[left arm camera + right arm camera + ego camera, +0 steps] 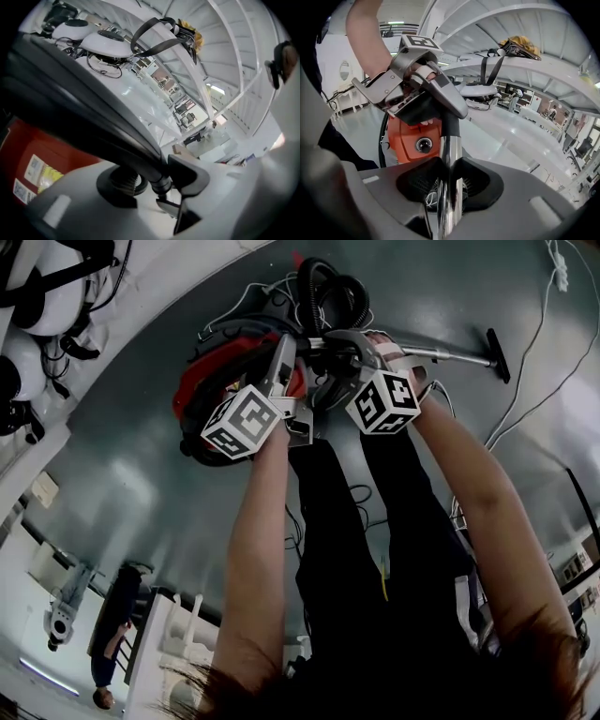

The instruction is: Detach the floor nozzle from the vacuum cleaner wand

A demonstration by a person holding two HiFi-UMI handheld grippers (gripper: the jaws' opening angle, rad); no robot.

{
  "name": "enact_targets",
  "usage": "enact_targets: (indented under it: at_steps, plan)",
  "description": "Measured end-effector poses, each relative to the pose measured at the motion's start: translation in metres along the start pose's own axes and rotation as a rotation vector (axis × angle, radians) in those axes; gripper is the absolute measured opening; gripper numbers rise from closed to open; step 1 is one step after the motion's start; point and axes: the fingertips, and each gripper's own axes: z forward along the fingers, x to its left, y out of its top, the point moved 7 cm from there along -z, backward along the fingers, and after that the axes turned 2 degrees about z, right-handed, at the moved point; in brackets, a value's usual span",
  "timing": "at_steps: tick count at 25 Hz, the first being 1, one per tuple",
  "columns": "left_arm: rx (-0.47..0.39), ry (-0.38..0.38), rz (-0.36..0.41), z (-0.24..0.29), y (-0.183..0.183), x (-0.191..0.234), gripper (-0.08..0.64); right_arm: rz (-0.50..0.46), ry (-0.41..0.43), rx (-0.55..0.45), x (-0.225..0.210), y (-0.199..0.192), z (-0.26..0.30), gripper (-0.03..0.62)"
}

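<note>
My right gripper (449,168) clamps the chrome wand (450,147) and my left gripper (162,182) clamps the black handle tube (93,112). Both are pitched downward over the red canister (28,150). I cannot read the print on the canister label (35,171).

Grey two-jaw left gripper (161,182) and matching right gripper (449,173), each closed on a tube.
In the head view the bare left forearm (258,549) and right forearm (478,512) rise from the bottom edge to upper centre, grippers side by side. Left jaws pinch a black plastic tube (93,108); right jaws clamp a shiny chrome tube (449,197).
</note>
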Motion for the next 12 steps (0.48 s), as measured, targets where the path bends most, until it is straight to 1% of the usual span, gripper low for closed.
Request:
enact_targets:
  at_steps: [4, 7, 10, 12]
  plan:
    - [0.026, 0.02, -0.037, -0.005, -0.004, -0.006, 0.193, -0.05, -0.025, 0.009, 0.006, -0.001, -0.003, 0.169]
    - [0.05, 0.026, -0.05, -0.009, -0.007, -0.01, 0.19, -0.038, -0.04, 0.049, 0.009, -0.002, -0.002, 0.172]
    - [0.073, 0.029, -0.067, -0.011, -0.008, -0.017, 0.187, -0.091, -0.06, 0.102, 0.01, 0.001, -0.002, 0.176]
    - [0.078, 0.021, -0.087, -0.012, -0.007, -0.023, 0.184, -0.112, -0.067, 0.119, 0.009, 0.004, -0.004, 0.175]
